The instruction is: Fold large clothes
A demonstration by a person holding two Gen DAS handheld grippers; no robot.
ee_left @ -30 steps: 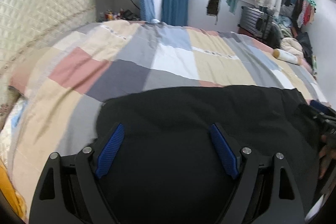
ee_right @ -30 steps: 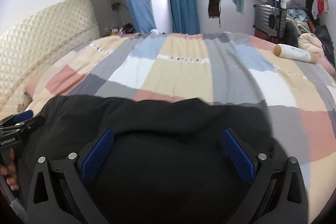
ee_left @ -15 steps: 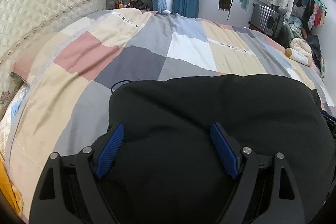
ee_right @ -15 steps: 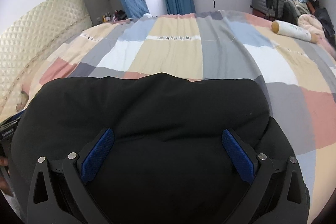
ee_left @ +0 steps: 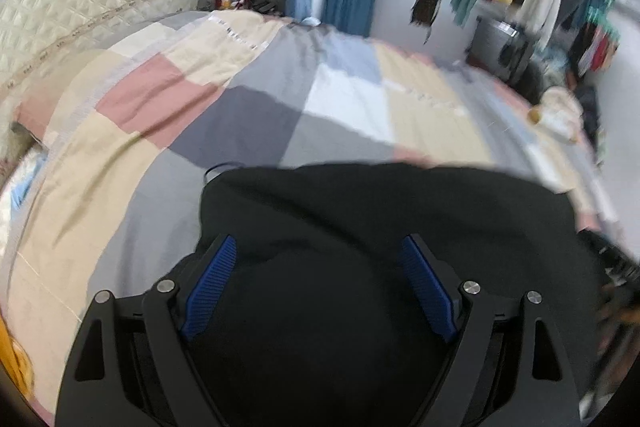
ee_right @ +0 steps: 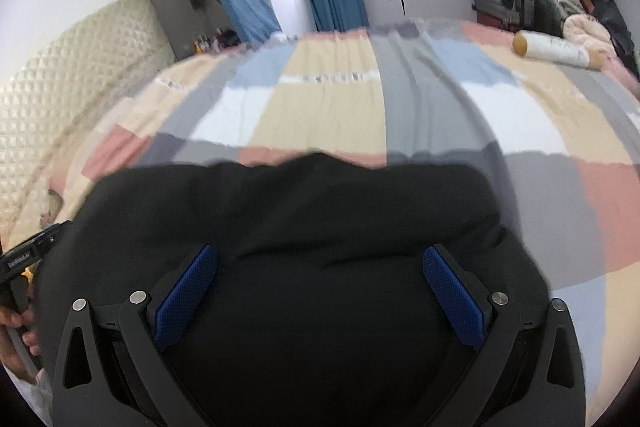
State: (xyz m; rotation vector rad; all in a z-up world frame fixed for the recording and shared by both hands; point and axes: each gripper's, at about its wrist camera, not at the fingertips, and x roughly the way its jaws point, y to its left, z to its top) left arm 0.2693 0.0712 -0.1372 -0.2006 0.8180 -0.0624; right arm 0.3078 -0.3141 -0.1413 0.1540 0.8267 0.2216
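My left hand-held gripper (ee_left: pixel 316 283) has its blue pads spread wide, and the black top (ee_left: pixel 380 227) fills the space between them; the cloth looks draped over it, and I cannot tell if any is pinched deeper in. A second ago the top lay lower and flatter here, and I could see more of the quilt (ee_left: pixel 248 99) past it. Now its far edge sits higher and the cloth is bunched into a hump. The view is blurry, so I think I am moving fast. My right hand-held gripper (ee_right: pixel 320 283) is the same: pads wide apart, black top (ee_right: pixel 304 211) heaped between them, with the quilt (ee_right: pixel 332 111) beyond. The top's far edge has climbed here too, and it looks rounder than before. I think this means I am pushing both sides of the top forward over the bed to lay a fold down. The fold does not look flat yet.
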